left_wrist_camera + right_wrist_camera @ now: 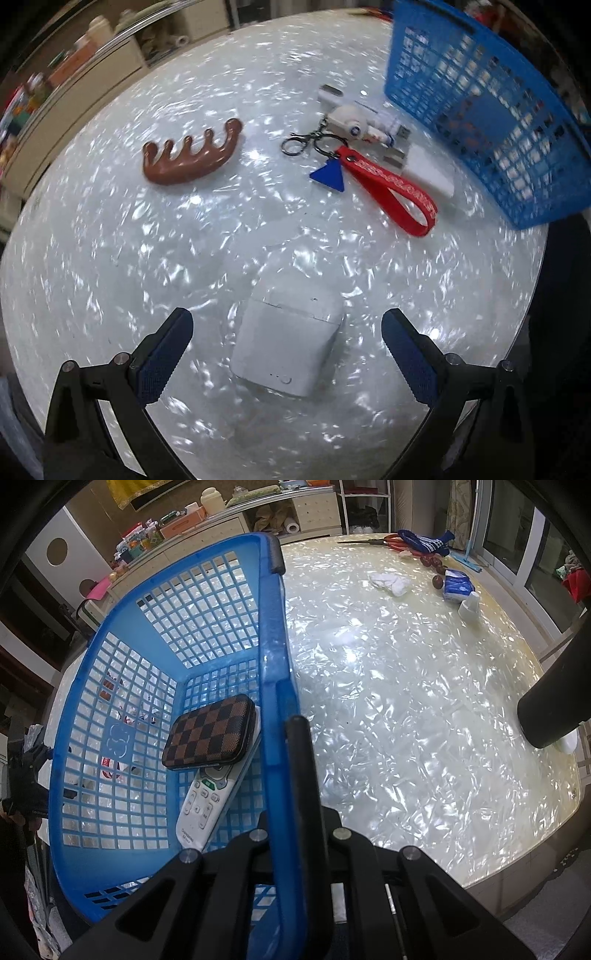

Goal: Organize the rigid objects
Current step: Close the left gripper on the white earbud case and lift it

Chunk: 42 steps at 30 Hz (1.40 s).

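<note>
Your left gripper point(287, 328) hangs fingers spread around the white plastic earbud case point(290, 339); your right gripper point(286, 738) pinches the blue plastic lattice basket point(275, 686) rim at its 3 o'clock side.

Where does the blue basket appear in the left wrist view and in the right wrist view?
Left wrist view: the blue basket fills the upper right, tilted, beyond the red strap.
Right wrist view: it fills the left half; the right gripper is shut on its rim.
Shared landmark: the pearly white table.
</note>
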Available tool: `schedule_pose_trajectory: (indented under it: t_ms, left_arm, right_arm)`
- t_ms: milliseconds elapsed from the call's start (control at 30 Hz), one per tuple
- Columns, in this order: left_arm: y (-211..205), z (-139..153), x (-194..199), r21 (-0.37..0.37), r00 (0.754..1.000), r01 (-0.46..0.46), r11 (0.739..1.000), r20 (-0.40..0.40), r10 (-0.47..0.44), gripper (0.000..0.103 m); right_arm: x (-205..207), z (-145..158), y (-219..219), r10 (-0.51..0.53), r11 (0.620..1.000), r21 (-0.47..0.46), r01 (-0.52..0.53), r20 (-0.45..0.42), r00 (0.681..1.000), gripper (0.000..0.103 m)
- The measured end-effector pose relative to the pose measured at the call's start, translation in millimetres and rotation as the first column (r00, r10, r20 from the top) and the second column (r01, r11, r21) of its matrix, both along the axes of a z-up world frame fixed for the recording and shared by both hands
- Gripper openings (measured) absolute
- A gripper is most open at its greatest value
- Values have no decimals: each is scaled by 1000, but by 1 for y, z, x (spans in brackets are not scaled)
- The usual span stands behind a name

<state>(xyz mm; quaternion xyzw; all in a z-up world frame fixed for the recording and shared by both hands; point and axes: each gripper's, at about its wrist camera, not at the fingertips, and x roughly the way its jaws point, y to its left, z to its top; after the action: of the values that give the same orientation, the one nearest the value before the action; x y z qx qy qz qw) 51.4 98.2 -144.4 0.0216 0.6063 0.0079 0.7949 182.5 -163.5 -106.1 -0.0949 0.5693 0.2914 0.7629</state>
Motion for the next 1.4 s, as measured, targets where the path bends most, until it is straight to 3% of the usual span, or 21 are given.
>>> schedule_pose_trajectory:
  t_ms: [233, 400, 633, 700, 733, 933, 1033, 1200, 1400]
  left_arm:
    - [-1, -9, 7, 41, 993, 116, 992, -39, -115, 102]
    - [1, -18, 15, 30, 988, 145, 989, -54, -143, 83]
    - [-2, -25, 11, -1, 983, 174, 985, -64, -174, 77]
    - [-3, -22, 6, -28, 983, 174, 984, -55, -176, 61]
    - [-4, -20, 2, -31, 983, 173, 984, -48, -175, 59]
    - [-8, -20, -11, -23, 989, 145, 989, -7, -145, 59]
    - [-11, -11, -20, 12, 991, 132, 991, 16, -132, 59]
    - [-18, 20, -27, -6, 987, 111, 994, 114, -110, 59]
    - [-47, 70, -28, -12, 958, 150, 989, 248, -142, 59]
  right_arm:
    - [0, 0, 0, -13, 1000, -11, 13, -4, 1000, 6]
    - [-1, -1, -1, -21, 1000, -14, 21, -10, 1000, 6]
    - [-3, 0, -1, -27, 999, -24, 27, -8, 1000, 6]
    - [-2, 0, -1, -28, 999, -23, 27, -9, 1000, 6]
    - [-2, 0, -1, -27, 999, -23, 27, -8, 1000, 6]
    - [-3, 0, -1, -27, 999, -21, 27, -9, 1000, 6]
    - [-2, 0, -1, -26, 999, -21, 26, -11, 1000, 6]
    - [-2, 0, -1, -25, 1000, -13, 25, -14, 1000, 6]
    - [-2, 0, -2, -26, 1000, -13, 26, -7, 1000, 6]
